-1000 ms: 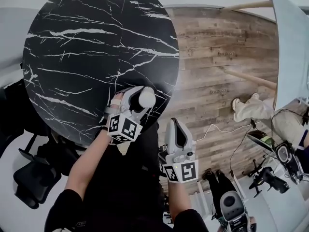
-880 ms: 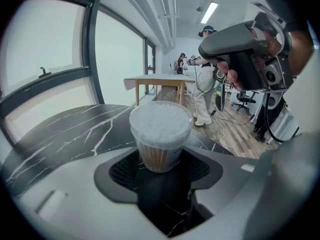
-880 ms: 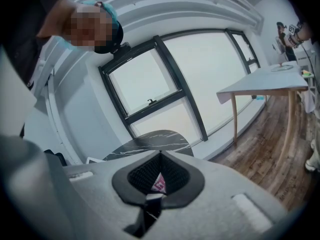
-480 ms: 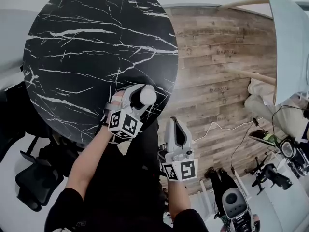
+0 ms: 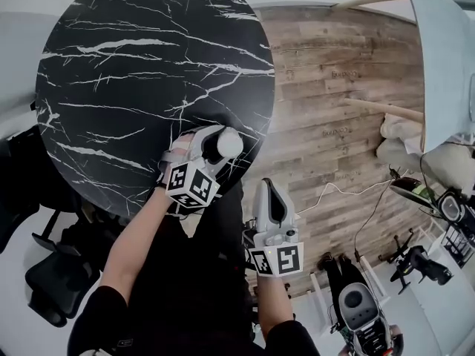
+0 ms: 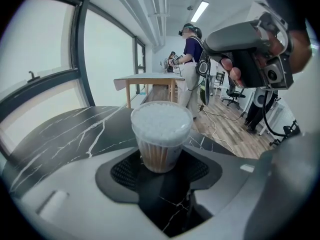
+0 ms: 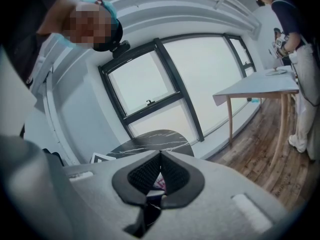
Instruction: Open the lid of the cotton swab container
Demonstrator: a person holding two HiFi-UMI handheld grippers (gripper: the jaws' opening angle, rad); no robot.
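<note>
The cotton swab container (image 5: pixel 228 144) is a small clear cup packed with white-tipped swabs. It stands upright near the front right edge of the round black marble table (image 5: pixel 133 73). My left gripper (image 5: pixel 217 145) reaches around it from below. In the left gripper view the container (image 6: pixel 161 131) stands between the pads (image 6: pixel 126 170), which touch its base on both sides; the jaws have just been closing on it. My right gripper (image 5: pixel 272 190) hangs off the table over the wooden floor, shut and empty, as its own view (image 7: pixel 160 171) confirms.
Wooden floor (image 5: pixel 341 102) lies right of the table, with a cable (image 5: pixel 334 195) across it. A black chair (image 5: pixel 52 273) stands at the lower left. Floor equipment (image 5: pixel 364 314) sits at the lower right. A person (image 6: pixel 190 59) stands by a far wooden table.
The left gripper and the container have barely shifted on the table edge. The legs of a person seen on the floor at the right have moved off toward the right edge.
</note>
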